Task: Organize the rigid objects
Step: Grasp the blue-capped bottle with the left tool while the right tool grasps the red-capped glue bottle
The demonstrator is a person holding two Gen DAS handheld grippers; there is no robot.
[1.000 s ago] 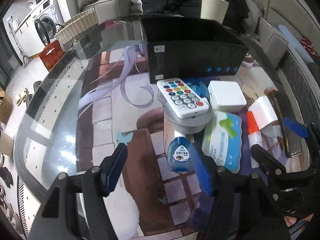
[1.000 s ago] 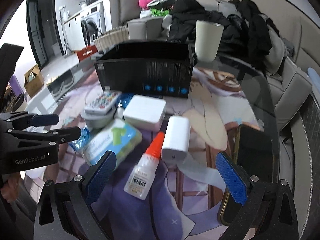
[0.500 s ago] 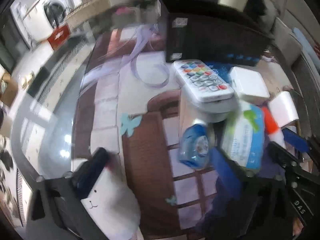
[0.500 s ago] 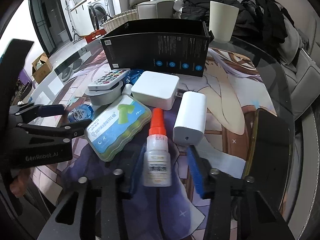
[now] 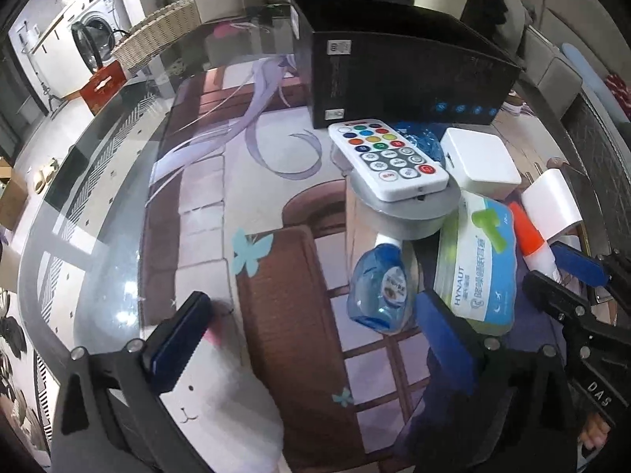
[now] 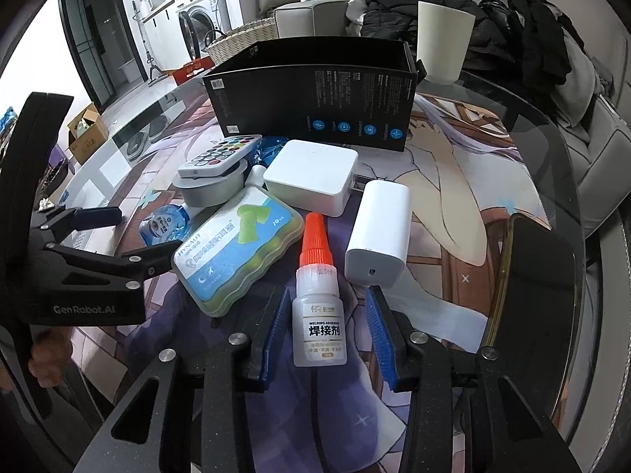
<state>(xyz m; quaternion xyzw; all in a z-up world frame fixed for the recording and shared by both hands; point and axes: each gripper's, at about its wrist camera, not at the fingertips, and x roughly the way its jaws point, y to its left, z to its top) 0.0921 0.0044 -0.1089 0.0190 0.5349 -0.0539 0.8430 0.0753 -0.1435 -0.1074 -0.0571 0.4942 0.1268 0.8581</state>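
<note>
A white glue bottle (image 6: 318, 307) with an orange cap lies between the blue pads of my right gripper (image 6: 325, 329). The jaws have narrowed around it with small gaps on both sides. My left gripper (image 5: 311, 339) is open, low over the table, with a blue eye-drop bottle (image 5: 380, 289) just ahead of its right finger. A white remote (image 5: 390, 157) rests on a grey round tin (image 5: 402, 213). An earplug box (image 6: 236, 248), a white square box (image 6: 311, 177) and a white charger (image 6: 378, 232) lie close by.
An open black box (image 6: 315, 98) stands behind the pile. A cream cup (image 6: 443, 41) stands behind it. A dark phone (image 6: 532, 287) lies at the right table edge. The glass table carries a printed mat (image 5: 276, 276). A sofa with dark clothes is beyond.
My right gripper moved forward and narrowed from wide open to close around the glue bottle. My left gripper shifted and opened wider beside the blue bottle.
</note>
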